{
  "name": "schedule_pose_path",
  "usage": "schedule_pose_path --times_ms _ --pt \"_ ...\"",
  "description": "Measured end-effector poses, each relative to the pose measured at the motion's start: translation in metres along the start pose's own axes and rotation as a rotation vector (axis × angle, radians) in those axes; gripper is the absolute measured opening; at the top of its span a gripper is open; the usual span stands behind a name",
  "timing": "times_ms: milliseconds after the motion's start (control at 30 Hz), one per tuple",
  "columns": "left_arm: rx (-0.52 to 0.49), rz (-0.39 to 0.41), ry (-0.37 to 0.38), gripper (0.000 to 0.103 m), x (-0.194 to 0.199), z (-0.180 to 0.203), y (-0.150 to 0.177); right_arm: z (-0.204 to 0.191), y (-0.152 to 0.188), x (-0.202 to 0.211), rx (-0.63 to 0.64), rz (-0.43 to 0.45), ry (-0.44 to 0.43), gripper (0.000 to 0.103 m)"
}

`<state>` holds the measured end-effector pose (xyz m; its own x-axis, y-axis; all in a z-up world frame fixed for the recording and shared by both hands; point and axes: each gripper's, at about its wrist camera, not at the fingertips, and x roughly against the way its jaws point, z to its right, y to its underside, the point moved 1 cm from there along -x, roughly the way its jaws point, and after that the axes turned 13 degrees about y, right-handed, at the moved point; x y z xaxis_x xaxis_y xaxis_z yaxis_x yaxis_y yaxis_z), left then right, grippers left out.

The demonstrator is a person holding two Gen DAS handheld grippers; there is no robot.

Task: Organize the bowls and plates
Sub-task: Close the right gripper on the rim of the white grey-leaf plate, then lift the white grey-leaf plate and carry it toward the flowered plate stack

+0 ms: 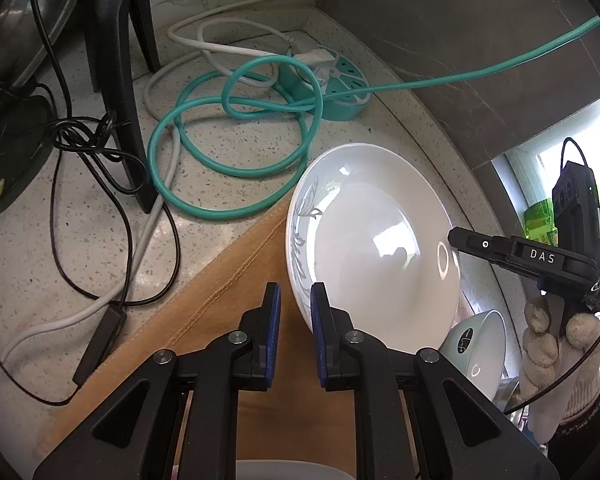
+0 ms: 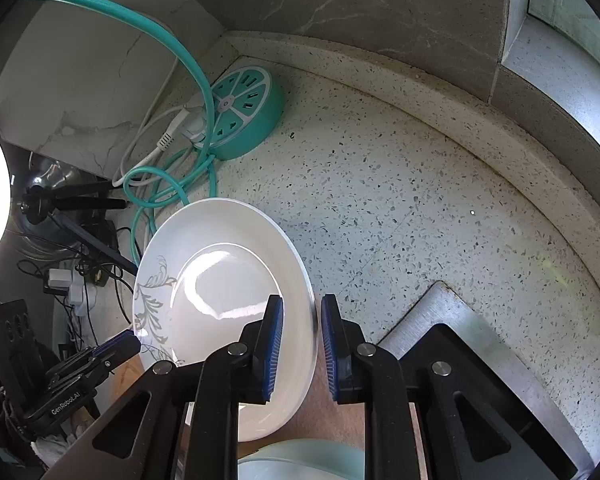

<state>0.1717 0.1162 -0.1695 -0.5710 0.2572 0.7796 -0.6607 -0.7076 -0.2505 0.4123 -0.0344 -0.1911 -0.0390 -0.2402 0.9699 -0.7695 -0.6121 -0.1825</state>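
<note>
A white plate with a grey leaf pattern (image 1: 372,240) (image 2: 220,280) is held tilted on edge above a tan mat (image 1: 228,304). My right gripper (image 2: 300,344) straddles the plate's rim with its blue pads (image 2: 274,344) on either side, a small gap showing on the right side. It also shows in the left wrist view (image 1: 500,250) at the plate's far edge. My left gripper (image 1: 296,320) is open and empty, its right pad beside the plate's near rim. A pale green bowl (image 1: 480,344) (image 2: 300,460) lies below.
A teal round power strip (image 1: 340,80) (image 2: 244,112) with teal and white cables (image 1: 228,140) sits on the speckled counter. Black tripod legs (image 1: 116,80) and black wires (image 1: 100,160) are on the left. A steel sink corner (image 2: 440,312) is at right.
</note>
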Motion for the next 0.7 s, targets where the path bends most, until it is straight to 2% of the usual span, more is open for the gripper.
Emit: schedule_pose_path --times_ms 267,700 --pt "0.006 -0.017 -0.001 0.011 -0.009 -0.001 0.000 0.004 -0.002 -0.004 -0.003 -0.010 -0.001 0.006" --pt "0.004 -0.019 -0.007 0.007 -0.016 0.002 -0.004 0.004 -0.001 -0.006 0.006 -0.013 0.001 0.005"
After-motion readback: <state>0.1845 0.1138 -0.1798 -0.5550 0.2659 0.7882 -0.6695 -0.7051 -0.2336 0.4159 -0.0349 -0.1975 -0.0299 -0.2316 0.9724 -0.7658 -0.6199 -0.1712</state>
